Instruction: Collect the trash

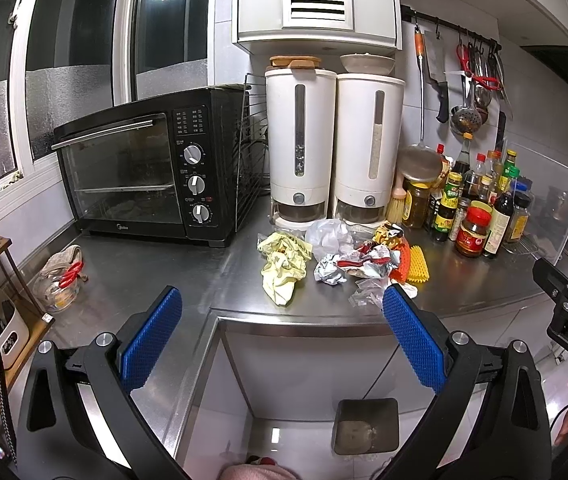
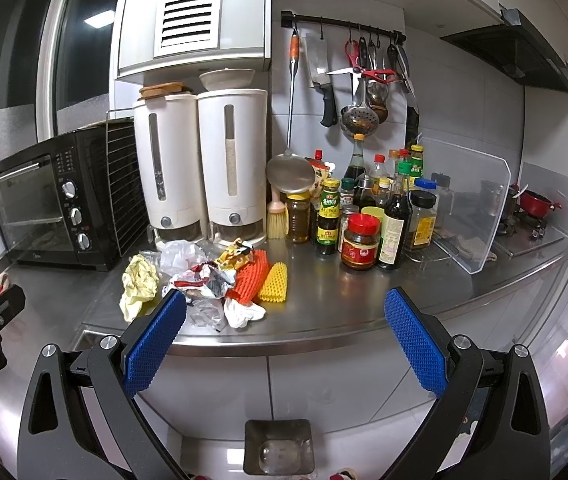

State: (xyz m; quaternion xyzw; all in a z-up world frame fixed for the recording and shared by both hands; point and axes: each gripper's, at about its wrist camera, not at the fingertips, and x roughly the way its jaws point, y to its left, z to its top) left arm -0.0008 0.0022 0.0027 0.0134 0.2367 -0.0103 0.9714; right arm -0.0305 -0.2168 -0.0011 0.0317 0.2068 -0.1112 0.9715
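Note:
A pile of trash lies on the steel counter (image 1: 187,276) in front of two white dispensers: a crumpled pale yellow wrapper (image 1: 284,266), a clear plastic bag (image 1: 330,236), crumpled foil and red-white wrappers (image 1: 358,264), orange foam net (image 2: 249,276), yellow foam net (image 2: 273,282) and a white tissue (image 2: 241,312). A grey trash bin (image 1: 366,426) stands on the floor below; it also shows in the right wrist view (image 2: 277,446). My left gripper (image 1: 281,338) is open and empty, short of the counter edge. My right gripper (image 2: 284,340) is open and empty, right of the pile.
A black toaster oven (image 1: 135,172) stands at the left. Sauce bottles and jars (image 2: 364,216) crowd the counter right of the dispensers (image 1: 336,144). A clear splash guard (image 2: 472,208) and stove sit far right. Utensils hang on a wall rail (image 2: 348,24). A glass bowl (image 1: 57,290) sits far left.

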